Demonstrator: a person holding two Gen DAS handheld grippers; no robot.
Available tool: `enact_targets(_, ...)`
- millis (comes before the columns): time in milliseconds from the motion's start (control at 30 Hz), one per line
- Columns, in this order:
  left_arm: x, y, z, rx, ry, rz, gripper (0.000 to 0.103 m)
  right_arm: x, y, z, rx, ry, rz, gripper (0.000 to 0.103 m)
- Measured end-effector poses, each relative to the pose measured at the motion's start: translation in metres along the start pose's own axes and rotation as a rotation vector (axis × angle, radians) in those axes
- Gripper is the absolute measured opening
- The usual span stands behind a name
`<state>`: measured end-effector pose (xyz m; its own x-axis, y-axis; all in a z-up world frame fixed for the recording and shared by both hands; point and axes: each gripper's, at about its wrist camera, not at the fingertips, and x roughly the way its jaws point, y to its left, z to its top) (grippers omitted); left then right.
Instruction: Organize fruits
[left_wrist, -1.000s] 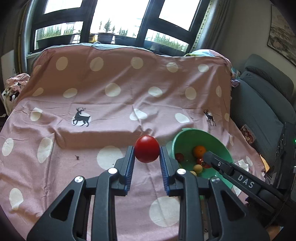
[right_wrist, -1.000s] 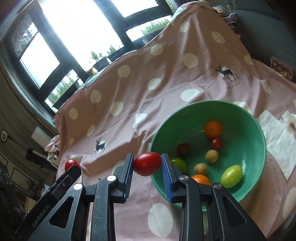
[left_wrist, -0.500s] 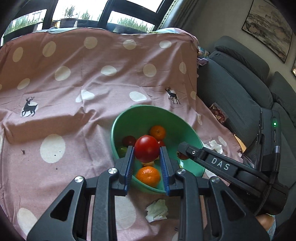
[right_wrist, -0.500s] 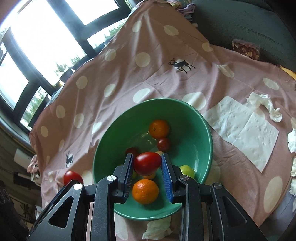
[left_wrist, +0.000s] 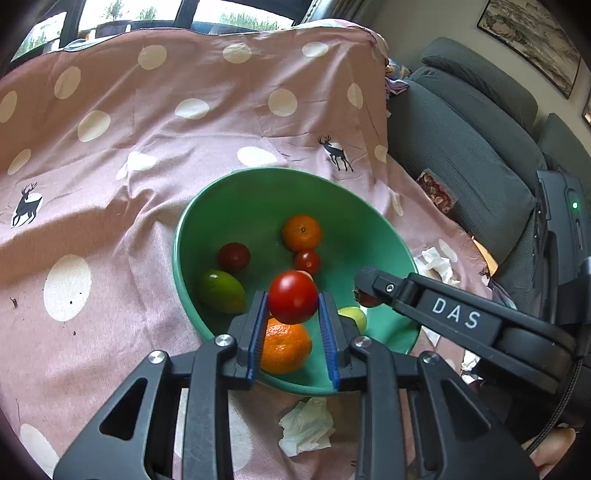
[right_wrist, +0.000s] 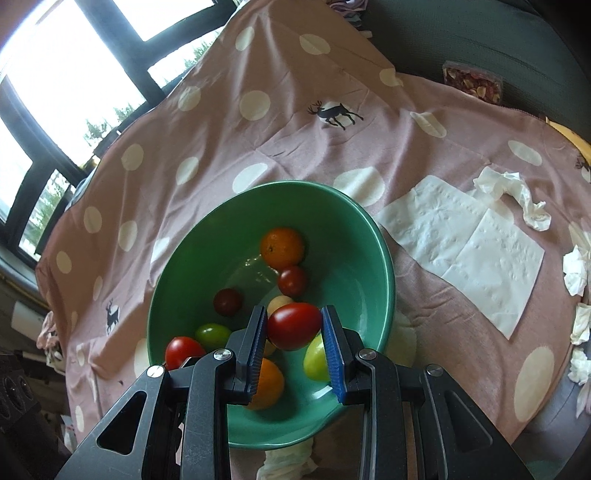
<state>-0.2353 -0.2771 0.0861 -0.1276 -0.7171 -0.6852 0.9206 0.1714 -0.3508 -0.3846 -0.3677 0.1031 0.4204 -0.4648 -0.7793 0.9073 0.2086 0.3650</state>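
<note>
- Your left tool (left_wrist: 293, 308) is clamped on a round red tomato (left_wrist: 293, 296), its blue pads pressing both sides, and hangs over the near part of the green ceramic bowl (left_wrist: 255, 192).
- Your right tool (right_wrist: 294, 326) is clamped the same way on an oval red tomato (right_wrist: 294, 325), also above the near side of that bowl, which sits on the pink polka-dot cloth (right_wrist: 280, 122) covering the worktop.
- Both tools crowd the same side of the bowl, so I judge a knock between them likely if you let go together; a bump could flick a tomato out over the near rim.
- Each tomato is smooth and held only at its sides; let go from too high and it may bounce off the fruit below, or bruise.
- The near orange mandarin (left_wrist: 284, 347) lies right under your left tool, so a drop there could roll off it towards the low rim.
- The bowl stands on soft, wrinkled cloth, so pressing on its rim could tip it.
- Count in the bowl, as far as I can see: two mandarins, the far one (right_wrist: 282, 247) beside a small red cherry tomato (right_wrist: 291, 280).
- One dark red cherry tomato (right_wrist: 228, 301), one green oval tomato (right_wrist: 213, 334), one yellow-green tomato (right_wrist: 314, 356), and one pale yellowish one (right_wrist: 279, 304) partly hidden.
- Two red tomatoes in your tools.
- One flat white paper napkin (right_wrist: 465, 251) lies on the cloth, with several crumpled tissues around it; their exact number I cannot tell.
</note>
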Motion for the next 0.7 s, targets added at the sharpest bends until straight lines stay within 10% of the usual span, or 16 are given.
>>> enact_targets(367,-0.021,-0.003,0.003,0.019,-0.062,0.110,0.087,-0.015,0.000,0.003,-0.030,-0.060,-0.055,0.049)
enact_targets(700,-0.043,-0.003,0.005,0.045,-0.103,0.206,0.102,-0.032,0.000,0.004,-0.057,-0.084,-0.031,0.053)
